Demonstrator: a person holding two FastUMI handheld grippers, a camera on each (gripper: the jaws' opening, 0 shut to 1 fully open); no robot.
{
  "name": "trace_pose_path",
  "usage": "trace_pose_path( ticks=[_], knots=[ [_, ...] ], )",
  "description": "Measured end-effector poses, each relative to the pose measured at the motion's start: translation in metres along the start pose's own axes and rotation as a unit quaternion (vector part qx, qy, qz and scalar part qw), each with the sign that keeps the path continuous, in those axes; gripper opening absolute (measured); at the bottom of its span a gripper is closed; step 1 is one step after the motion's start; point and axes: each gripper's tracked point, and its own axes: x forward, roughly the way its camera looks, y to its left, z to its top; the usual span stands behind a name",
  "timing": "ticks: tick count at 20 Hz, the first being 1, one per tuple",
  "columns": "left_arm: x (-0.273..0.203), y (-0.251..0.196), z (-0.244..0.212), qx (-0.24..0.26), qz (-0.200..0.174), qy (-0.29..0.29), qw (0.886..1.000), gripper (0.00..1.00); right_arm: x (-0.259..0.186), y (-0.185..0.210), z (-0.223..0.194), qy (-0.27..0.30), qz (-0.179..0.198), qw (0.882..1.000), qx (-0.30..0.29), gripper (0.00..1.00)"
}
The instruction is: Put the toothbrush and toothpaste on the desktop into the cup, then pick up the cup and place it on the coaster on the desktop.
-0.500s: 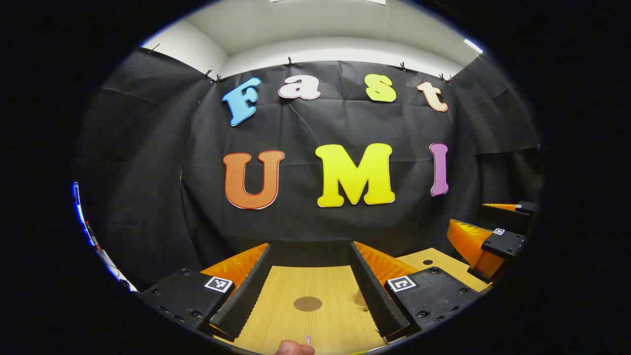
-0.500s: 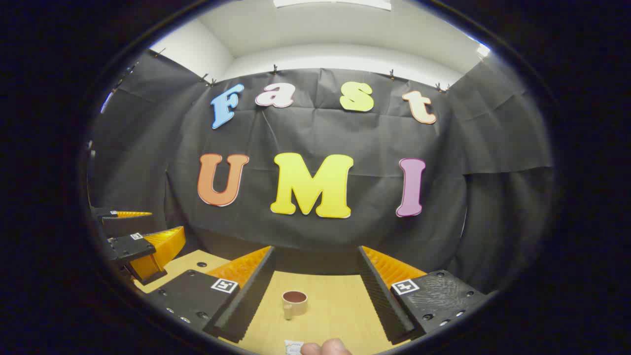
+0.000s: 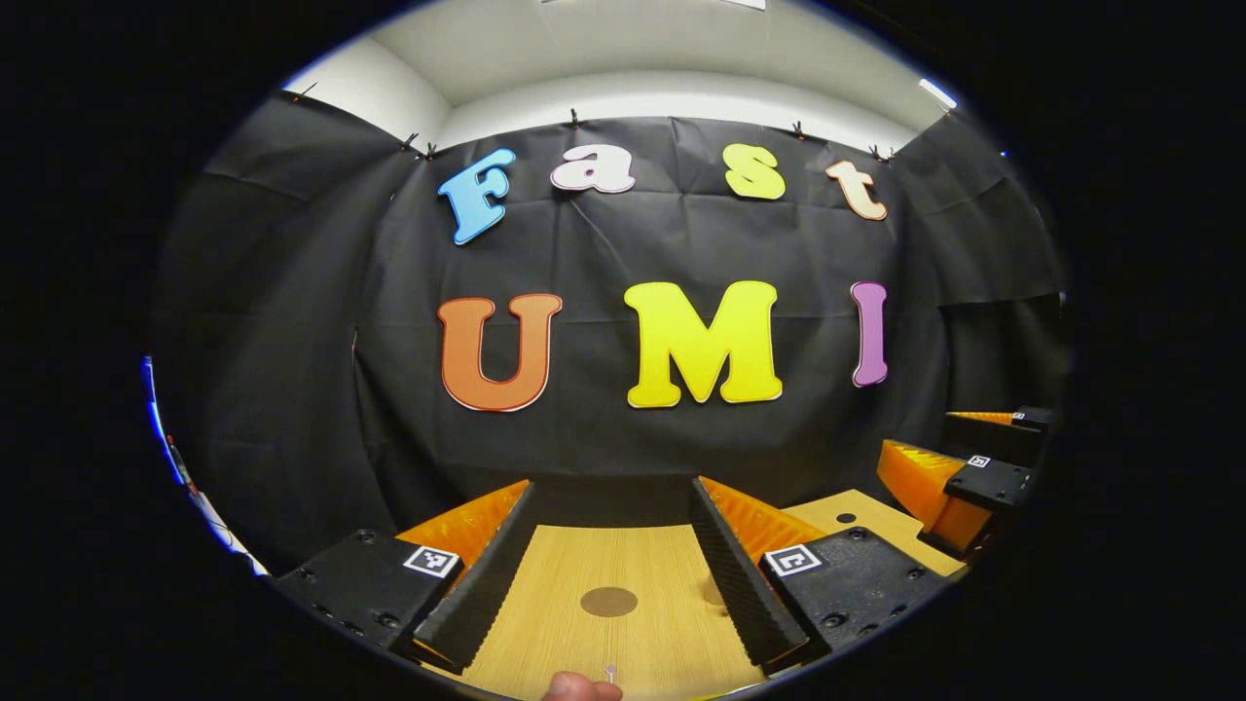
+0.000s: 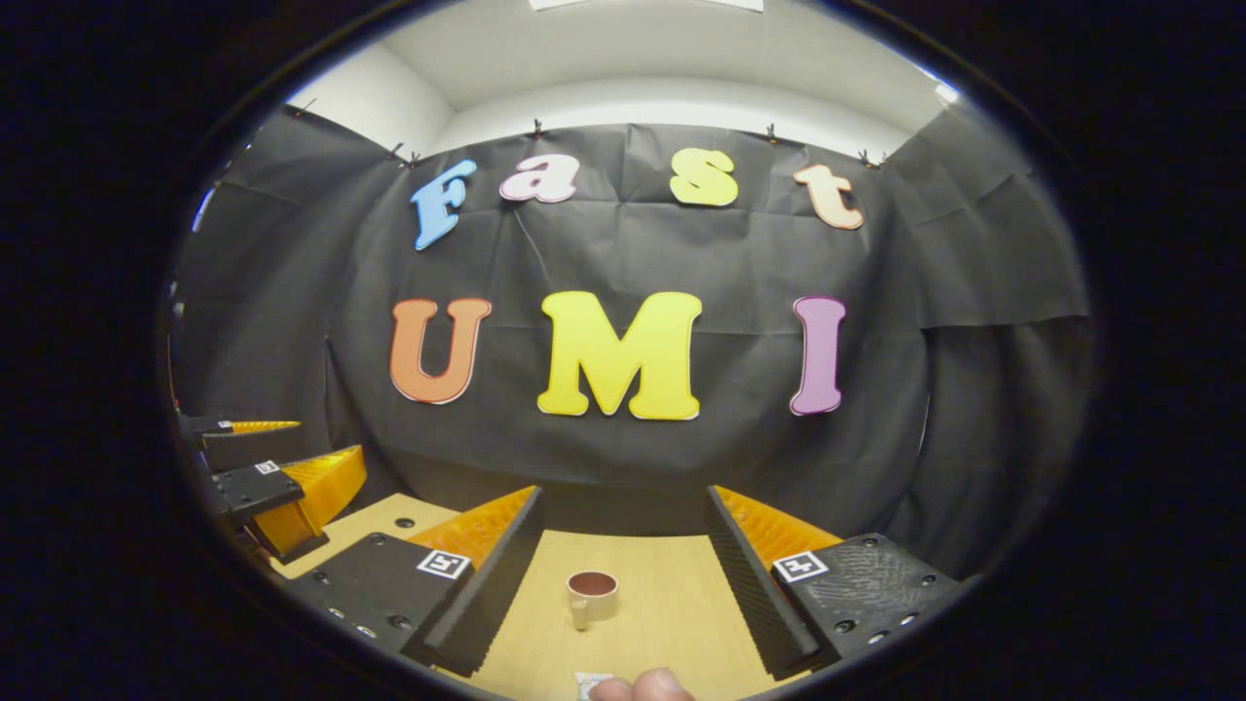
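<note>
— Where the left gripper view looks down between its own two fingers, what lies on the desk [image 3: 545,623]?

— A flat, dark, round coaster [image 3: 608,601], alone on the bare wood and touching neither finger. The left gripper [image 3: 610,572] stands wide apart and grips nothing. At the bottom edge a small pale stick with a knob end [image 3: 609,671] pokes up beside a fingertip [image 3: 580,689]; it is cut off and too small to say whether it is the toothbrush.

— And the other tool?

— The right gripper [image 3: 959,477] shows at the far right of that view, partly cut off by the edge, well apart from the coaster.

— Report on the right gripper view.

— The cup [image 4: 592,596] stands upright on the desk, mouth open, handle toward the camera, between the fingers of the right gripper [image 4: 623,574] but touching neither. Those fingers are spread wide and hold nothing. The cup's inside is dark; its contents cannot be made out.

— Anything at the lower edge?

— A white, printed scrap [image 4: 589,684], cut off by the edge, just beside another fingertip [image 4: 644,687]. Whether it is the toothpaste cannot be told. The left gripper [image 4: 255,465] shows at far left, partly cropped.
</note>
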Motion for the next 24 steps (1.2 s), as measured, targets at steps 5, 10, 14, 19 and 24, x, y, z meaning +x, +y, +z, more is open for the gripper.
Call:
trace_pose_path(
  ticks=[5,10,14,19,24],
  knots=[
    [0.005,0.000,-0.001,0.000,0.001,0.001,1.000,1.00,0.007,0.004,-0.008,0.014,0.002,1.000,0.003,0.96],
    [0.010,-0.002,-0.004,0.000,0.001,0.006,1.000,0.98,0.012,-0.001,-0.012,0.020,0.001,1.000,0.004,0.96],
    [0.015,0.000,-0.006,0.003,0.005,0.008,1.000,0.98,0.019,0.004,-0.017,0.026,0.009,1.000,0.002,0.96],
    [0.021,0.001,-0.014,-0.008,0.007,0.018,1.000,0.98,0.025,0.009,-0.028,0.041,0.017,0.999,0.002,0.96],
    [0.026,0.005,-0.031,-0.016,0.003,0.037,0.999,0.98,0.030,0.012,-0.047,0.067,0.017,0.998,0.008,0.96]
  ],
)
